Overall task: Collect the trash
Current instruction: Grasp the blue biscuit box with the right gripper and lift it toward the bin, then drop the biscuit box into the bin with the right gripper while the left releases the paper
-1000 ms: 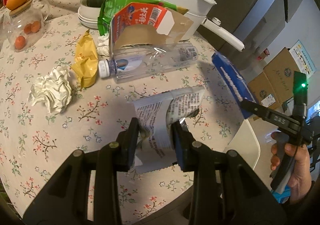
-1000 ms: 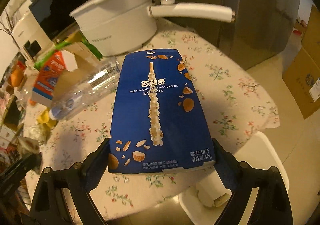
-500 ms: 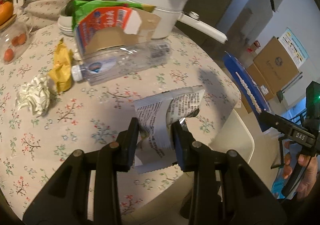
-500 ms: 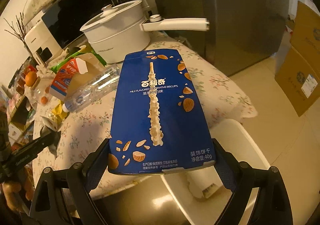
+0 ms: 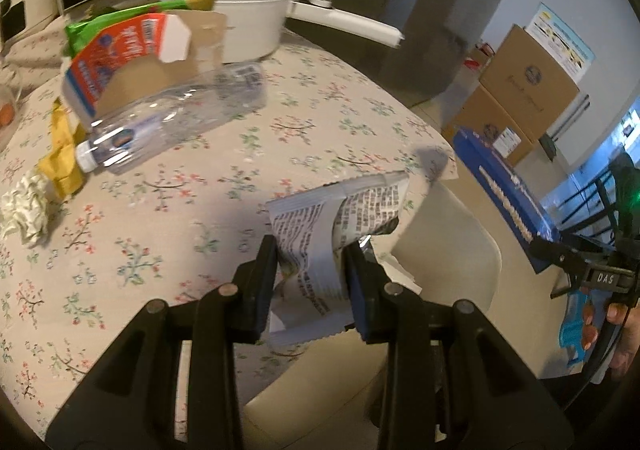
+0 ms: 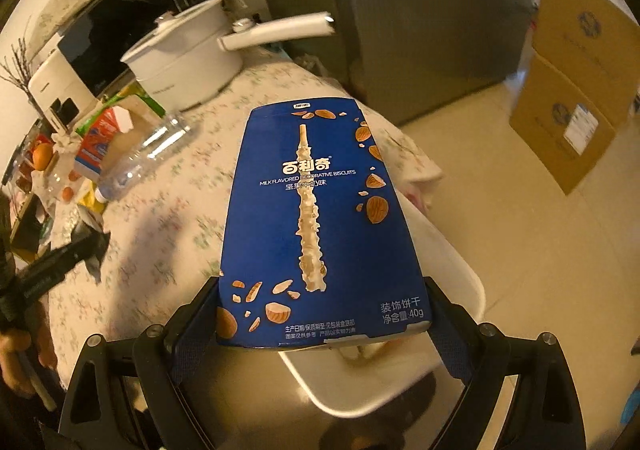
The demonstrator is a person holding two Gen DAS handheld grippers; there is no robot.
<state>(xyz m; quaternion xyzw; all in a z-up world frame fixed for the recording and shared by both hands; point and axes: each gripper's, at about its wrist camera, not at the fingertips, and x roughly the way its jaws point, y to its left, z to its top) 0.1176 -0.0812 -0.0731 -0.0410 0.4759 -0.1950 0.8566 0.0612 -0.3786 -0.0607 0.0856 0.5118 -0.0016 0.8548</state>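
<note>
**Both hands loaded, trash carried out over the white bin**

The left gripper point(image 5: 312, 270) has its fingers clenched on a crumpled printed wrapper point(image 5: 332, 218), pinched low so the loose top stands free past the edge of the surface point(image 5: 168, 210). The right gripper point(image 6: 324, 326) grasps a flat blue biscuit box point(image 6: 320, 218) by its two long edges, face up, which keeps the wide carton level and steady. Both pieces hang above or near a white bin point(image 6: 448, 314) that sits just beside the surface, judging by its rim below the box; that placement suggests each is about to be dropped in.

The box reads "MILK FLAVORED DECORATIVE BISCUITS", with Chinese lettering and "40g" in the lower corner. The wrapper carries dense small print, too fine to read.

Left behind on the floral cloth are a clear plastic bottle point(image 5: 172, 122), a torn red carton point(image 5: 132, 58), a yellow wrapper point(image 5: 60, 158) and a crumpled tissue point(image 5: 24, 210).
</note>
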